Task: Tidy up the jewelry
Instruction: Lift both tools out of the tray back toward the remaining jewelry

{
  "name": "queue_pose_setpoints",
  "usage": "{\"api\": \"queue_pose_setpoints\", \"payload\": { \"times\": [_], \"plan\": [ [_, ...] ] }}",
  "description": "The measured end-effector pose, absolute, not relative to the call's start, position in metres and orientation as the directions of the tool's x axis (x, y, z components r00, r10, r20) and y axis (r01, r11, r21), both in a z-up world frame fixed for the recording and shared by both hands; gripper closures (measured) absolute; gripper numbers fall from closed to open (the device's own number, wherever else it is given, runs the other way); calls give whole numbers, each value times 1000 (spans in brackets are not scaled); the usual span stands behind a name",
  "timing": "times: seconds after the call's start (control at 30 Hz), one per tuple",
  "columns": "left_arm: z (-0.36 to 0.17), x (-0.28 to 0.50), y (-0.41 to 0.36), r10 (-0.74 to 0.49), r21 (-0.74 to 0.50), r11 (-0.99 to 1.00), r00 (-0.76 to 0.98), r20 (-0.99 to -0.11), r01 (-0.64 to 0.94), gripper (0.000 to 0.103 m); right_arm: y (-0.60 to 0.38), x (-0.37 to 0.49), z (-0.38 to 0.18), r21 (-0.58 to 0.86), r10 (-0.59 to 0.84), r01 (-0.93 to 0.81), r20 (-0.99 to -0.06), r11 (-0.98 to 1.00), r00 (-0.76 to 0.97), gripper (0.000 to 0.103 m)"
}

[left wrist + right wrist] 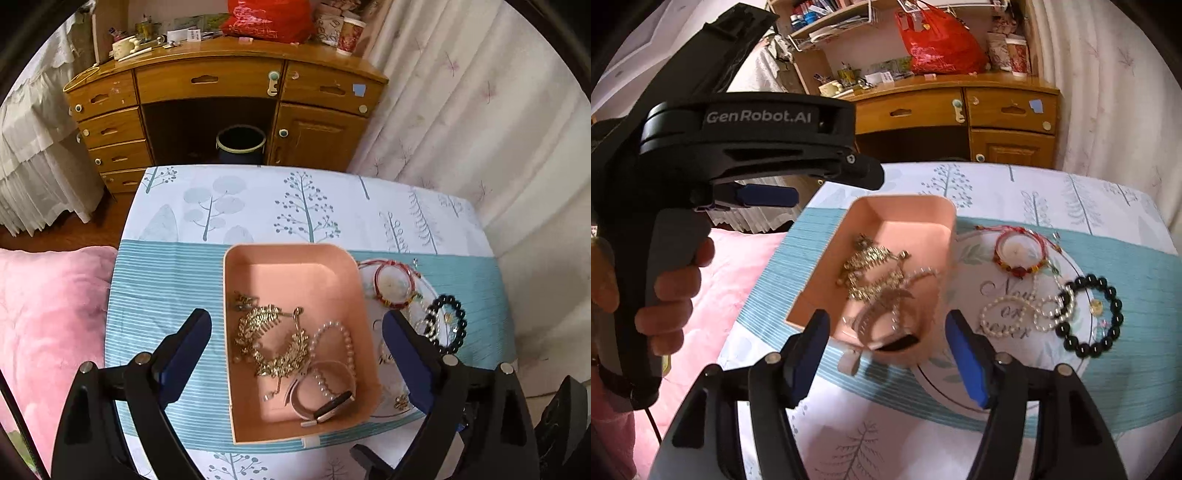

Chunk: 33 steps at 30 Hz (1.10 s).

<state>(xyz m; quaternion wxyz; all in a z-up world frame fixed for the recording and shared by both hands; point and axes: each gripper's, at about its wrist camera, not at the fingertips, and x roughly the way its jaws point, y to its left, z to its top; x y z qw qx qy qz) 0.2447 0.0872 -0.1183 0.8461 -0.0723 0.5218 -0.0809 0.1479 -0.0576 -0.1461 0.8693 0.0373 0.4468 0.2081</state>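
A pink box [288, 269] sits on the table and holds a gold leaf necklace [271, 345], a pearl bracelet [338, 352] and a watch [325, 402]. It also shows in the right wrist view [908, 218]. Beside it a white plate [964, 288] carries a red cord bracelet [1021, 254], a pearl strand [1019, 308] and a black bead bracelet [1097, 317]. My left gripper [297, 332] is open and empty above the box. My right gripper [886, 332] is open and empty over the box's near end.
A wooden desk [221, 92] with drawers and a bin [240, 144] stands beyond the table. A pink blanket [48, 321] lies to the left. Curtains [480, 110] hang on the right. The left gripper's body [738, 140] and the hand fill the right view's left side.
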Motion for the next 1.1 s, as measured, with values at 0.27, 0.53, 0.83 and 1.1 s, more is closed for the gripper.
{"api": "queue_pose_setpoints", "payload": {
  "times": [0.27, 0.53, 0.83, 1.1],
  "plan": [
    [-117, 213, 83, -206, -196, 978, 494, -845, 73, 10, -71, 126, -164, 282, 393, -297, -809, 912, 438, 38],
    [-116, 163, 70, -216, -196, 976, 545, -810, 95, 10, -87, 101, -178, 256, 360, -296, -849, 920, 387, 38],
    [-147, 120, 69, -250, -268, 963, 455, -855, 26, 10, -112, 80, -191, 180, 293, -311, -882, 933, 369, 38],
    [-170, 101, 46, -217, -226, 974, 405, -888, 26, 10, -131, 65, -200, 64, 216, -371, -897, 926, 385, 38]
  ]
}}
